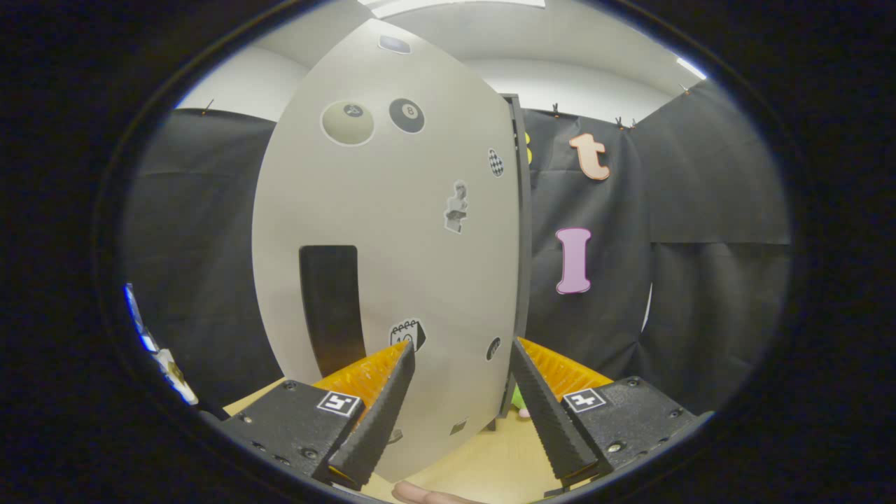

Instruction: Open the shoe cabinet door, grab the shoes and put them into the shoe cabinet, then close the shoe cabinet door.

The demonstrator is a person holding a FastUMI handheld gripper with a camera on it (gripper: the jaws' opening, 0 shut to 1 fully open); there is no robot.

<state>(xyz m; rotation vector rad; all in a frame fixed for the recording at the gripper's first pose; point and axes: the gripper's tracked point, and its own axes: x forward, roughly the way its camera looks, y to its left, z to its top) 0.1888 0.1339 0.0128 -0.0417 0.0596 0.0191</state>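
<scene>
Gripper view shows the hand-held gripper with its two fingers spread wide apart, gripping nothing. At six o'clock, below the fingers, a fingertip of a person pokes in over the pale wooden floor.

Just ahead of the fingers stands the shoe cabinet door, a broad grey panel seen nearly face on. Its free edge runs down at about one o'clock and passes into the gap between the fingers, closer to the right finger. The left finger's tip lies in front of the panel's lower part; whether it touches the panel I cannot tell. A tall dark handle slot sits in the door at about ten o'clock from the left fingertip. Several stickers dot the panel, among them two billiard balls near twelve o'clock.

Behind the door's edge, a small green thing shows low beside the right finger; too little shows to name it. Beyond, black cloth hangs as the booth's wall.
</scene>
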